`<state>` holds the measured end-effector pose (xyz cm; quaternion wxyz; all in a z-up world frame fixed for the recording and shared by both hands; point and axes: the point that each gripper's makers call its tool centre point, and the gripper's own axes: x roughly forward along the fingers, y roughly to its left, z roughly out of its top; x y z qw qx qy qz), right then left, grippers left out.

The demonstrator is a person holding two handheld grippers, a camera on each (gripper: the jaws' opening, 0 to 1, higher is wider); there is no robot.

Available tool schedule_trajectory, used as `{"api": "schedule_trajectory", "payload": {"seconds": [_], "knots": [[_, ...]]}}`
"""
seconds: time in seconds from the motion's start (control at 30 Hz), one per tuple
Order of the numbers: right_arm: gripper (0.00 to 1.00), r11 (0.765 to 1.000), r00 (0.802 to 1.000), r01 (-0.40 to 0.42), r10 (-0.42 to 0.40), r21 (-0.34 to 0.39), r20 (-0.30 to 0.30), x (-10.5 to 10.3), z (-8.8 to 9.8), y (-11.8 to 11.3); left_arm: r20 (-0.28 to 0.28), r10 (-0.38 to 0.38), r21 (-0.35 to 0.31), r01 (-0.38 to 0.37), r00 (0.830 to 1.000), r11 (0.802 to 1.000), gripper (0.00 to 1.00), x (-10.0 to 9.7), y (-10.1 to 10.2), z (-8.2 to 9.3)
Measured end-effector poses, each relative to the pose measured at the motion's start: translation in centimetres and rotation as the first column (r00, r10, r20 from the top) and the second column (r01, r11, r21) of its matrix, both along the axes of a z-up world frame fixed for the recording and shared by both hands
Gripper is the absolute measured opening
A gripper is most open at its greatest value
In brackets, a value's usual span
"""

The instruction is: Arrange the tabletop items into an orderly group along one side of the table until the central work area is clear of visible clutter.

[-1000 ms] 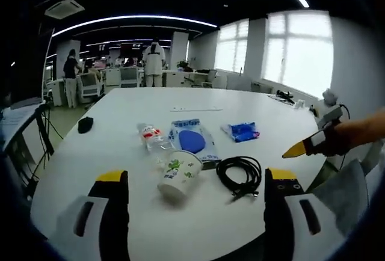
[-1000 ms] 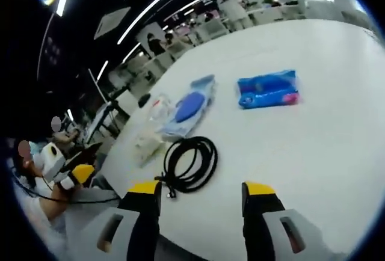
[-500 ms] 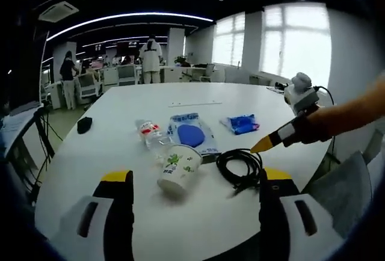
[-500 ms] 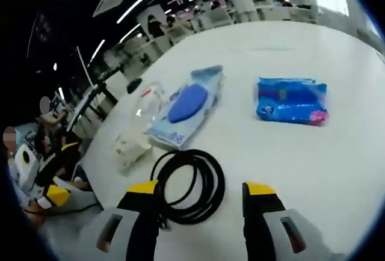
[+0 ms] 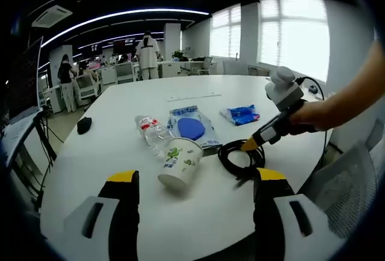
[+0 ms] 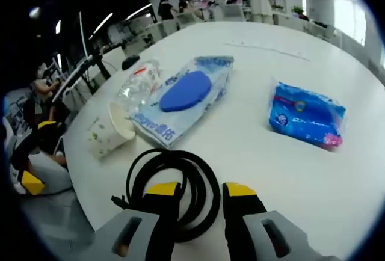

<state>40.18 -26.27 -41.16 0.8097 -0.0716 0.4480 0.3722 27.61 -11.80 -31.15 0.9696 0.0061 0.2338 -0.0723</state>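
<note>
On the white surface (image 5: 120, 153) the things lie loose near the middle, so the arranging is only at its start by my judgement. A paper cup (image 5: 178, 163) lies on its side, touching a clear bottle (image 5: 150, 133) just beyond it. To the right of the bottle is a flat pack (image 5: 192, 130) with a blue pad inside, and farther right a small blue packet (image 5: 242, 115). The coiled black cable (image 6: 174, 186) is nearest the edge. The right gripper (image 6: 201, 190) is low over this coil, its jaws narrowly apart astride one side of the loop and not yet closed on it. The left gripper (image 5: 189, 180) waits wide open with nothing between its jaws, near the cup. A dark small thing (image 5: 85, 124) rests far left. All items remain to be grouped.
</note>
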Motion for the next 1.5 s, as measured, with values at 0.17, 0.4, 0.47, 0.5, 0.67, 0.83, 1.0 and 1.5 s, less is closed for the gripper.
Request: {"api": "schedule_trajectory", "payload": {"seconds": [0.17,0.4,0.47,0.5,0.67,0.83,1.0,1.5], "knots": [[0.24,0.998,0.999,-0.033,0.034,-0.045,0.027,0.3,0.0,0.1,0.005,0.002,0.001,-0.002,1.000,1.000,0.76,0.0,0.1,0.1],[0.13,0.988,0.992,-0.100,0.108,-0.118,0.060,0.7,-0.2,-0.1,-0.006,-0.006,0.014,0.006,1.000,1.000,0.73,-0.1,-0.2,0.0],[0.08,0.990,0.995,-0.093,0.096,-0.107,0.019,0.5,-0.3,-0.2,-0.007,-0.005,0.015,0.005,1.000,1.000,0.72,-0.1,-0.2,0.1],[0.08,0.992,0.996,-0.083,0.084,-0.095,0.008,0.4,-0.3,-0.2,-0.007,-0.004,0.015,0.004,1.000,1.000,0.72,-0.1,-0.2,0.1],[0.01,0.988,0.971,0.140,-0.123,0.067,-0.203,0.2,0.5,-0.7,-0.008,-0.004,0.020,0.004,1.000,1.000,0.71,-0.2,-0.2,0.2],[0.00,0.968,0.952,0.211,-0.171,0.139,-0.253,-0.1,1.0,-1.6,-0.011,-0.004,0.023,0.005,1.000,1.000,0.71,-0.3,-0.2,0.2],[0.00,0.929,0.925,0.292,-0.213,0.228,-0.315,-1.2,2.9,-2.3,-0.012,-0.011,0.021,0.011,1.000,1.000,0.71,-0.3,-0.4,0.3],[0.00,0.717,0.832,0.533,-0.348,0.449,-0.432,1.8,8.3,-6.5,-0.019,-0.021,0.022,0.021,1.000,1.000,0.71,-0.3,-0.2,-0.2]]}}
